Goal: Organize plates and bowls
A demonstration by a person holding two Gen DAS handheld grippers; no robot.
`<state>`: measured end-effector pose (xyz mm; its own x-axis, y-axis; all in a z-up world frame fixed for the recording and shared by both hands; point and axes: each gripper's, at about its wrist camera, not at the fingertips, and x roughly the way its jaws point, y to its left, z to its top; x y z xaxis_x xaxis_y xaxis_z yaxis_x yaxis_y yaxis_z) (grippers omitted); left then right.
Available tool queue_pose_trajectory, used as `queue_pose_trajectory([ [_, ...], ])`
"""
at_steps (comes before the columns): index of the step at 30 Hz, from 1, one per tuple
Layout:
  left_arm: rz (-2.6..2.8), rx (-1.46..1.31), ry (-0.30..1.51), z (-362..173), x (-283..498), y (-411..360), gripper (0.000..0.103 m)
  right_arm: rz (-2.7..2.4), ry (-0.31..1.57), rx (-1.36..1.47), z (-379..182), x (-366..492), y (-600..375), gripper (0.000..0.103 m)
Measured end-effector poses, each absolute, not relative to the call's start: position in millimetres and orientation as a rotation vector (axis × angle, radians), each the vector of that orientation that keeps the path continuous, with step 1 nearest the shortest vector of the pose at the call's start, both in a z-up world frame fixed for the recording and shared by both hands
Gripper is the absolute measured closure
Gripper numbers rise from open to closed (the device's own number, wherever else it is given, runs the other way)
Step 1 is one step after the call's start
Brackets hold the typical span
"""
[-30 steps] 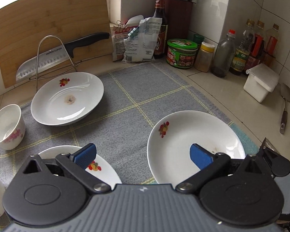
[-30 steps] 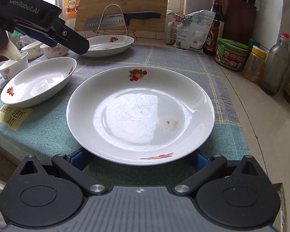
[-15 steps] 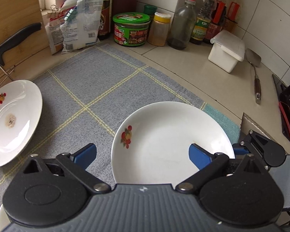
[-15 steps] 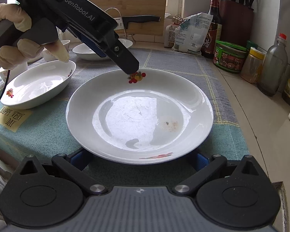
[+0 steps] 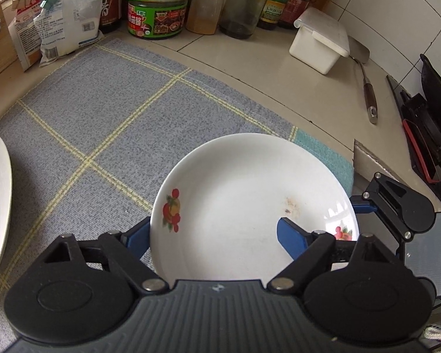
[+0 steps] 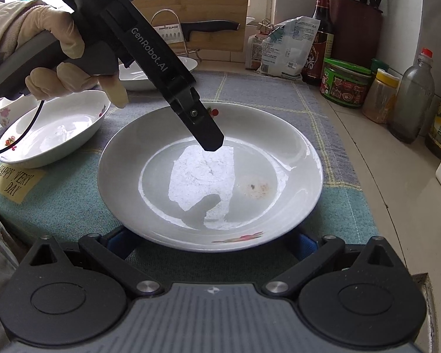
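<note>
A white plate with fruit prints (image 6: 208,173) lies on the grey checked mat (image 5: 108,117); it also shows in the left wrist view (image 5: 250,206). My left gripper (image 5: 213,235) is open, one finger over the plate's inside and one outside its left rim. In the right wrist view its finger (image 6: 203,126) hovers over the plate's far side. My right gripper (image 6: 211,241) is open at the plate's near edge, its blue pads mostly hidden under the rim. A second plate (image 6: 50,135) lies to the left, another (image 6: 158,67) behind.
Jars and bottles (image 5: 158,11), a food bag (image 5: 58,20) and a white box (image 5: 320,41) stand at the back of the counter. A spatula (image 5: 367,88) lies to the right. A small cup (image 6: 6,111) sits far left. A cutting board and knife rack (image 6: 191,29) stand behind.
My left gripper has swung right and come down over the front plate, one finger now inside its rim. My right gripper has stayed at the plate's near edge.
</note>
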<state>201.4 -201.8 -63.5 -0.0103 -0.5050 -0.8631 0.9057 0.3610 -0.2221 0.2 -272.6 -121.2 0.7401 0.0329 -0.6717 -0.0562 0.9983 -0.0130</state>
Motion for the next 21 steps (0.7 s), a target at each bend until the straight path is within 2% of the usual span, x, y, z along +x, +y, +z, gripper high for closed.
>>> queue_pose_trajectory([
  [13, -1.206, 0.497, 1.160, -71, 216, -216, 0.023, 0.125, 0.751, -0.063, -121, 7, -279, 0.000],
  [21, -1.219, 0.500, 1.156, -70, 216, -217, 0.023, 0.144, 0.774, -0.071, -119, 9, -281, 0.000],
])
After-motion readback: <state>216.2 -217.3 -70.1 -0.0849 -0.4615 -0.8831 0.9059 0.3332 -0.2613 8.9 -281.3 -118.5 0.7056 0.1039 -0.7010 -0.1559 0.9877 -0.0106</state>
